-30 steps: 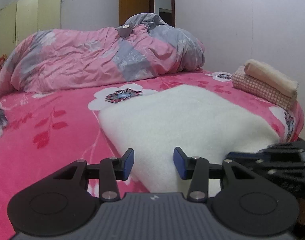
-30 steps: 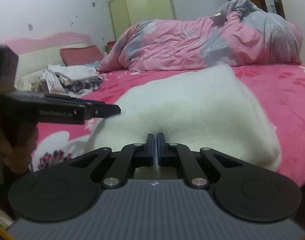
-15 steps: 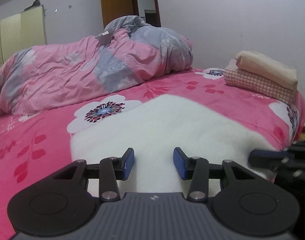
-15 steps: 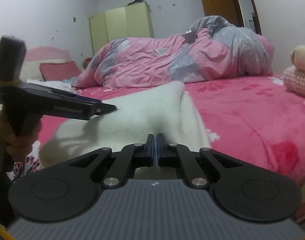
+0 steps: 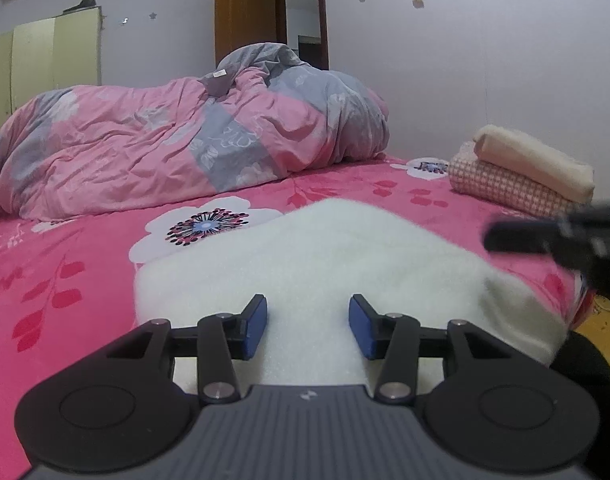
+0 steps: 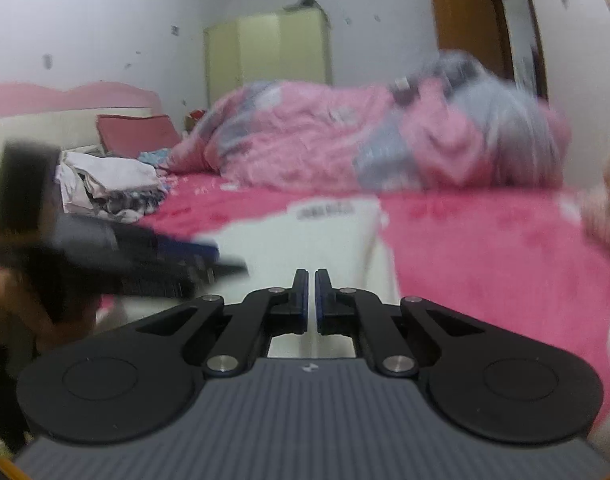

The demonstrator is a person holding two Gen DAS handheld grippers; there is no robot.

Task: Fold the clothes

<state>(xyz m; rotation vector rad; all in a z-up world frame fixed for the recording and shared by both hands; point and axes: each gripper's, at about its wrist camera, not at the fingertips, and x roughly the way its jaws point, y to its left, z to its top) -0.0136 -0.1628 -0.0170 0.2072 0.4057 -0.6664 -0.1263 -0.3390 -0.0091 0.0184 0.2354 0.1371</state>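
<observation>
A white fleece garment (image 5: 345,248) lies spread on the pink flowered bedsheet (image 5: 65,264). My left gripper (image 5: 308,326) hovers low over its near edge. Its blue pads stand apart and are opening, with the fleece beneath them and nothing pinched. In the right wrist view the garment (image 6: 325,240) shows a label (image 6: 325,210) at its far end. My right gripper (image 6: 311,300) is shut above the cloth, and I see no fabric held in it. From the left wrist view the right gripper (image 5: 495,236) is a dark blur off the garment's right corner.
A crumpled pink and grey duvet (image 5: 185,140) fills the back of the bed. Two folded items (image 5: 521,176) are stacked at the right edge. Unfolded clothes (image 6: 105,184) are heaped by the headboard. The left gripper (image 6: 233,268) and a hand (image 6: 9,308) cross the left side.
The left gripper slid over the fleece's near edge and then held still. The right gripper rose off the cloth and rolled, and its view is now blurred.
</observation>
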